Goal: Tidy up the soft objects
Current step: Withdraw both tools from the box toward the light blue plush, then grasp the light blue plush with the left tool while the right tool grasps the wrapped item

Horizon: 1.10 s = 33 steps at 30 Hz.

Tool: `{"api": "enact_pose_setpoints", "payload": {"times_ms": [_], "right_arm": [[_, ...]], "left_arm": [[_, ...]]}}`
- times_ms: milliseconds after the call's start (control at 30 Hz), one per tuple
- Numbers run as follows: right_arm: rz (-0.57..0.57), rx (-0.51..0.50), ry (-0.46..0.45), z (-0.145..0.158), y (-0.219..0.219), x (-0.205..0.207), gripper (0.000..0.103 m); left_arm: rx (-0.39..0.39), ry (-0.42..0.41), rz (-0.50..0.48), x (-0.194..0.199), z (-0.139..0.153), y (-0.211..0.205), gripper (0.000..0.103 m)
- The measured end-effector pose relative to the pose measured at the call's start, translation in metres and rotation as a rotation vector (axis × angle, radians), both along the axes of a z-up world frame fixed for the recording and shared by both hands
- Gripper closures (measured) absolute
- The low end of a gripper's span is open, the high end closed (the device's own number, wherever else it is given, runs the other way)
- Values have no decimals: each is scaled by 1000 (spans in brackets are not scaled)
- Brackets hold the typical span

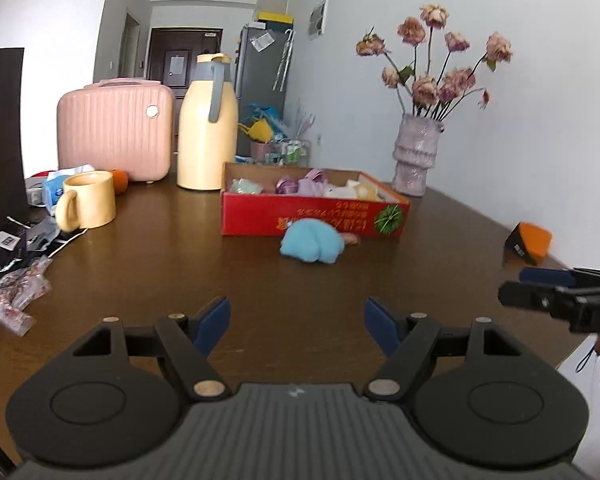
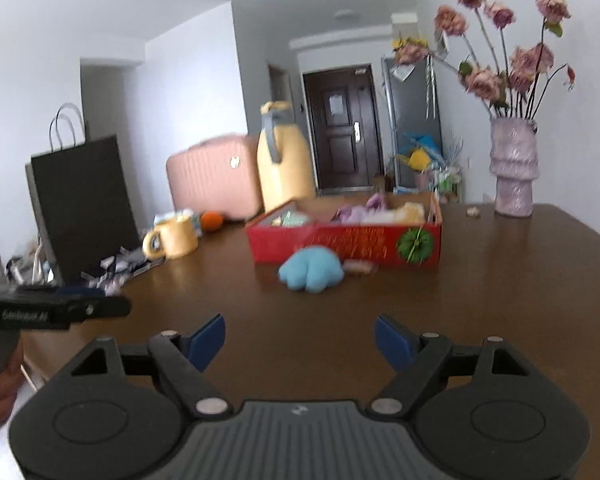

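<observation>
One light-blue plush toy (image 1: pixel 313 243) lies rounded and lumpy on the dark wooden worktop (image 1: pixel 260 280), just in front of one red cardboard box (image 1: pixel 314 216) holding several pastel soft items. Two black tongs with blue pads, left tongs (image 1: pixel 297 322) and right tongs (image 2: pixel 300 338), gape wide, both empty.

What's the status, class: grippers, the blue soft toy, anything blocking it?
Left hand-held gripper and right hand-held gripper open, empty. Blue soft toy on table, against red box. Path clear.
</observation>
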State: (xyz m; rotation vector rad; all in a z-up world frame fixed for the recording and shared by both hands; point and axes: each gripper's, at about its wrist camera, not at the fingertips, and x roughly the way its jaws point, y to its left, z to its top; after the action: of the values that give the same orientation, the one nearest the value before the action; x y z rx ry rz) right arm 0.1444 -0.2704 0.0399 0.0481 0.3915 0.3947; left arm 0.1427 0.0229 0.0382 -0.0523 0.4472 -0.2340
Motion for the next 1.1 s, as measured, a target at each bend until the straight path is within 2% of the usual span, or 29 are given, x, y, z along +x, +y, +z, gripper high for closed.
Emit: {"api": "enact_pose_setpoints", "payload": {"times_ms": [100,267,500,733,1000,1100], "right_arm": [[-29,-32,-23,0,4,-3,21],[-32,-12,-12,-2,1,2,22],[-35,36,62,-11,-3,47,23],[5,60,144,-19,7,141,35],[50,112,230,-34,20,247,40],[68,151,279,-44,23,279,45]], "left_arm": [[-11,4,-2,2,-1,0,27],[-7,14,-19,15,-3,-6,27],[-22,72,-31,55,-15,-11,27],[-62,124,-52,150,-21,-20,31],[-108,257,-87,266,-43,-32,31],[-140,313,-98,293,-59,-35,44]]}}
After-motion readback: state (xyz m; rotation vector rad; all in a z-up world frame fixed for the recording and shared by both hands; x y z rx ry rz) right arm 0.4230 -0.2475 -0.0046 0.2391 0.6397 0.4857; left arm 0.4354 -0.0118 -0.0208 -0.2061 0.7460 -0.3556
